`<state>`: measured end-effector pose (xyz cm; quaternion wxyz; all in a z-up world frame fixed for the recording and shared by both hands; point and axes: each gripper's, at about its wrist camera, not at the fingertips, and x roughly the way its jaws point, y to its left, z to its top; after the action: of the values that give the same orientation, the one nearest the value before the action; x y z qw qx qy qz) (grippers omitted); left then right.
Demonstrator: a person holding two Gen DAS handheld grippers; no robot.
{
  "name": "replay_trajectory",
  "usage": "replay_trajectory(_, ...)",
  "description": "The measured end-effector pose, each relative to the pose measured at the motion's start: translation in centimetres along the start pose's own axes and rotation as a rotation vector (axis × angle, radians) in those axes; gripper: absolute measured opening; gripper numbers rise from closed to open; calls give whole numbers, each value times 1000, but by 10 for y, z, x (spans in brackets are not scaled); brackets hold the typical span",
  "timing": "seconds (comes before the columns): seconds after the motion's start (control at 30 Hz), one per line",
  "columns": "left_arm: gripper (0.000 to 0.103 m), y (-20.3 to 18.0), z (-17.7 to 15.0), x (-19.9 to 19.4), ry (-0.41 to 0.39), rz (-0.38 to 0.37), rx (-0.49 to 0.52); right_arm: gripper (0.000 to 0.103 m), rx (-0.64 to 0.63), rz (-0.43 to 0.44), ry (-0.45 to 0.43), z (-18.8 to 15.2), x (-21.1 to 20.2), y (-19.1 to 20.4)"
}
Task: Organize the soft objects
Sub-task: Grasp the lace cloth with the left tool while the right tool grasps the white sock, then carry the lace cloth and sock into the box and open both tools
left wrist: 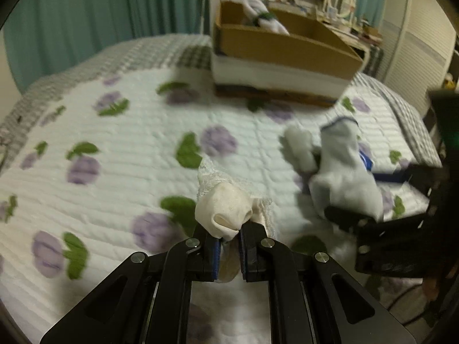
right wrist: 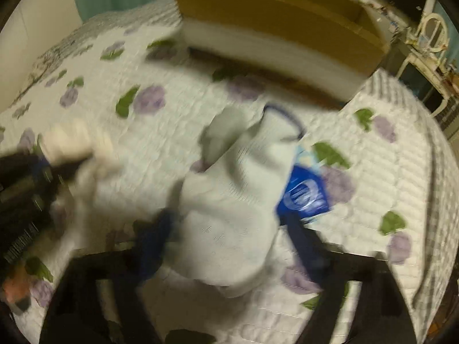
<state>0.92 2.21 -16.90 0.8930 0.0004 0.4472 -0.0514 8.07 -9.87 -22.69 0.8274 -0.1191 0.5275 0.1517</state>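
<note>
1. Left gripper [left wrist: 229, 236]: fingers clamped on a cream sock [left wrist: 223, 210] with a lace cuff, held just above the bed [left wrist: 114, 189].
2. Right gripper [right wrist: 226, 246]: fingers closed on a white sock [right wrist: 229, 200] with a dark blue cuff edge; the view is badly blurred. In the left wrist view the same gripper [left wrist: 370, 197] shows at 3 o'clock, the white sock [left wrist: 344, 172] standing up between its fingers.
3. Cardboard box [left wrist: 284, 43]: on the bed at 12 o'clock, well apart from both grippers; a rolled white and green bundle [left wrist: 265, 14] already lies inside.
4. Blue packet [right wrist: 305, 197]: lies on the bed at 3 o'clock of the white sock, touching it. It bears white printing, too blurred to read. No other writing is legible.
5. Step in hand, as judged: both socks are lifted, ready for pairing or carrying to the box.
6. Next move, as judged: bring the socks over the box rim at 12 o'clock, then release; loose fabric may snag on the fingers.
</note>
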Motion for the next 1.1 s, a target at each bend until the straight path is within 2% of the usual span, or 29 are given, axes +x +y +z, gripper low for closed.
replay_trajectory(0.03,10,-4,4,2,-7,5,1,52,0,-4,4,-1,2,2)
replay_trajectory(0.1,10,-5,9,-2,-28,13,10,43,-7,-21,-7,-2,-4,4)
replay_trajectory(0.17,10,-7,15,-7,-49,13,18,39,7,-13,-36,-1,-15,2)
replay_trajectory(0.47,10,-22,42,-58,-177,-17,58,39,74,-48,-170,-20,-63,-4)
replay_trajectory(0.6,10,-28,50,-81,-224,-37,75,39,121,-64,-258,-30,-96,-9)
replay_trajectory(0.8,10,-41,70,-128,-330,-61,119,39,156,-116,-437,-27,-174,-20)
replay_trajectory(1.1,10,-48,110,-193,-498,-103,112,39,151,-177,-669,-12,-282,-27)
